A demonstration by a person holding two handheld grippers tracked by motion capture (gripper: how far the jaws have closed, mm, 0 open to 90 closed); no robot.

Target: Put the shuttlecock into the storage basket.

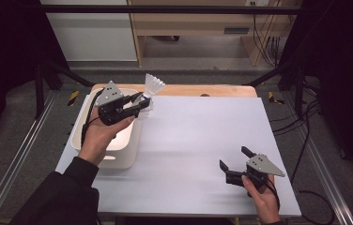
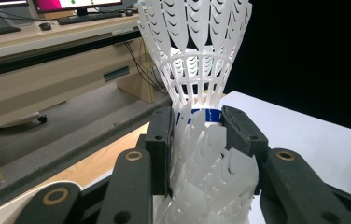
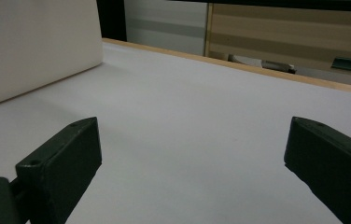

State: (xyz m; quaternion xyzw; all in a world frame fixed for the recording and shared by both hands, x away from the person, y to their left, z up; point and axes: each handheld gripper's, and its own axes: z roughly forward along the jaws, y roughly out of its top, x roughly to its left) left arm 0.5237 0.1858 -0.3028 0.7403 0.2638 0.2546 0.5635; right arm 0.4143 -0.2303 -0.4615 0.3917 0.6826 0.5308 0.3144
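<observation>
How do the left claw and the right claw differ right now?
The left claw is shut on stacked white shuttlecocks; the right claw stands wide open with nothing between its jaws. The left claw is held up beside the white bin; the right claw sits low over the bare white table, near its front right corner. Both are black, two-jawed and hand-held.

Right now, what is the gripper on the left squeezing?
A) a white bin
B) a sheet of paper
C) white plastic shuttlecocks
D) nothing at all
C: in the left gripper view the left gripper has its jaws shut on white shuttlecocks, stacked one inside another; the high view shows them lifted beside the white bin.
</observation>
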